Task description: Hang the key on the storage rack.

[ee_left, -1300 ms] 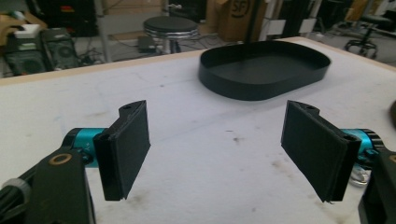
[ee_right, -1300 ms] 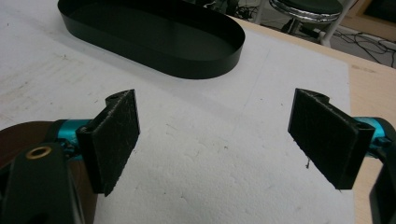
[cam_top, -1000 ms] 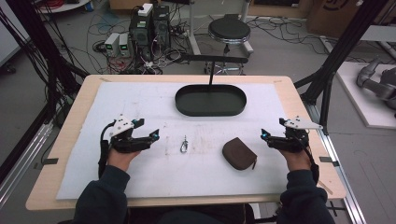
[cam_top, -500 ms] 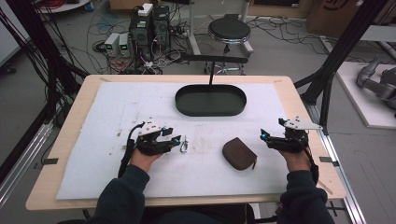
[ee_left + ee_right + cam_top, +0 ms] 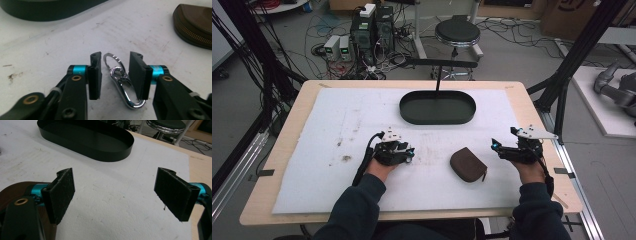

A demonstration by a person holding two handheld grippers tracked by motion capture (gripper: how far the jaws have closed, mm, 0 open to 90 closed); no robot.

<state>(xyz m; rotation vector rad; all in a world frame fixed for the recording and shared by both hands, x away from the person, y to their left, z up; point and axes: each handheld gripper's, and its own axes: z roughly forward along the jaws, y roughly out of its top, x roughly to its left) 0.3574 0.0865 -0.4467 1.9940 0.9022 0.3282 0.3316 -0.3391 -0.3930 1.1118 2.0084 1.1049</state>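
Closing in on the key clip point(image 5: 119, 80): over the last second the left gripper point(image 5: 408, 153) has travelled rightward across the white mat point(image 5: 337, 125), from well out at the left to directly over the clip, which lies flat where it lay before, near the middle of the table. In the left gripper view the jaws are narrowly parted and straddle the metal, one pad on each side of the ring end; I see slim gaps on both sides, so nothing is clamped yet, though whether the pads already brush the mat is hard to tell from this angle.

Right gripper point(image 5: 498, 148) has not shifted. It rests at the right edge of the mat, jaws spread wide, holding nothing. Brown pouch point(image 5: 468, 164) sits between the two hands, untouched, zip edge toward the person. Black oval tray point(image 5: 437, 118) at the far side holds nothing that I can see.

Reading: approach is done, and the pinch on the clip looks like the step in hand. Thin, shiny metal lying flat may skate sideways as the pads close.
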